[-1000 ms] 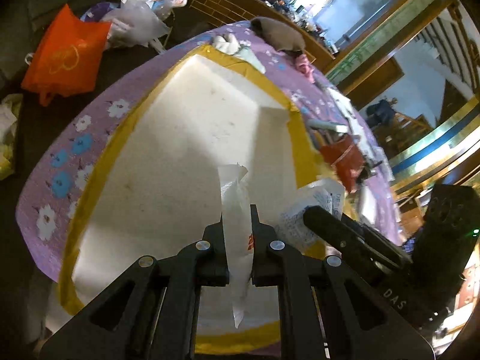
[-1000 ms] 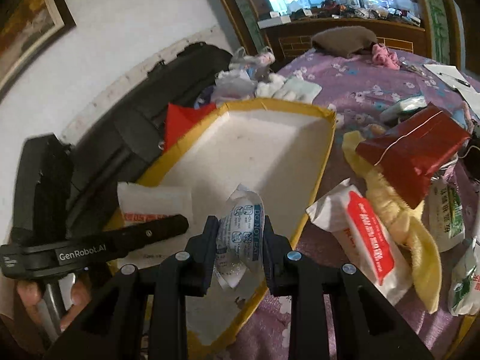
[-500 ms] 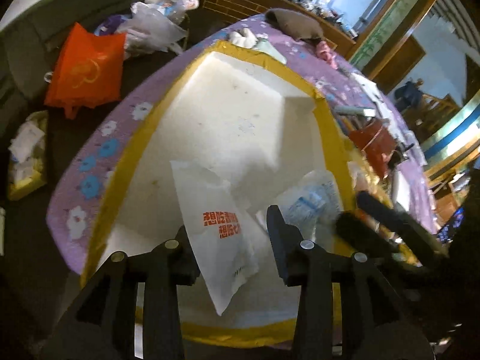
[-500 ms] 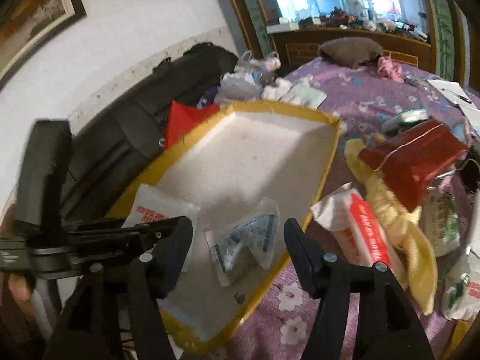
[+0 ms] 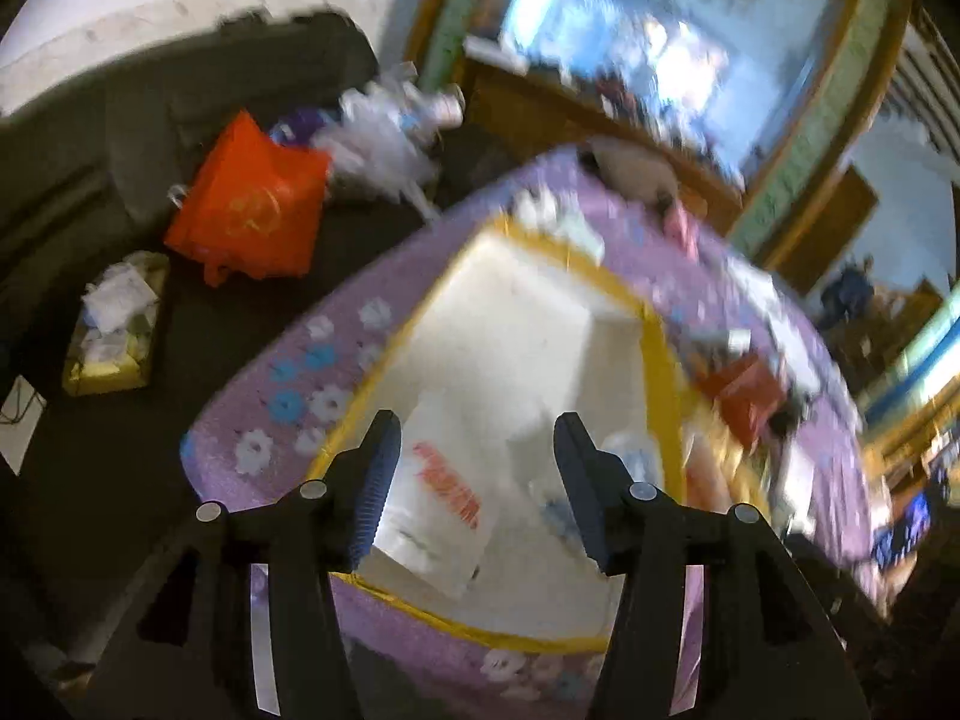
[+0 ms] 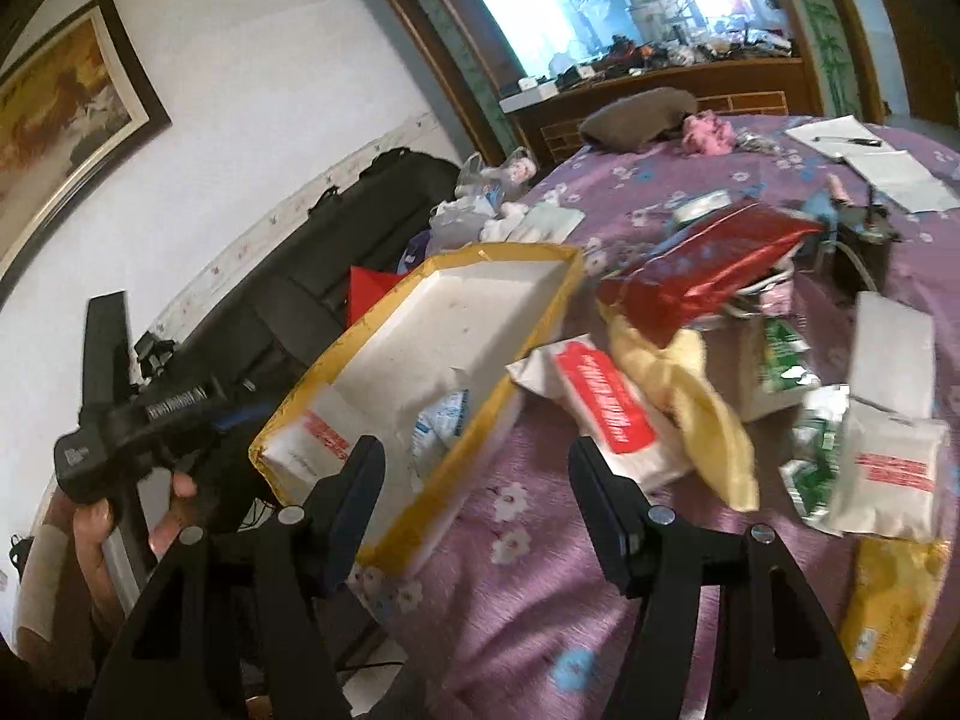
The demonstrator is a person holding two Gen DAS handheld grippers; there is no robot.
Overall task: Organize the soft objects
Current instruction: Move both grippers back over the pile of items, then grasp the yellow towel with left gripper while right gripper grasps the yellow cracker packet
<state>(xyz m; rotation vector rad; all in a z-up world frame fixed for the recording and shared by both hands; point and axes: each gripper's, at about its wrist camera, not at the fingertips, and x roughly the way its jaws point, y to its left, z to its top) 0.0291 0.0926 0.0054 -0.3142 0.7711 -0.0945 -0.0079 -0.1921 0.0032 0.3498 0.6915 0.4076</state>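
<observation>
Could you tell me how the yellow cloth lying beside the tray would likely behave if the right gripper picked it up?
The yellow cloth lies draped in folds, so it would probably hang limp from a pinch. It looks light. One end seems tucked under the red foil bag, which might drag along. The right gripper is open, empty.

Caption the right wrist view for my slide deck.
Open right hand-held gripper above yellow-rimmed tray holding two packets, soft goods scattered on purple tablecloth.
</observation>
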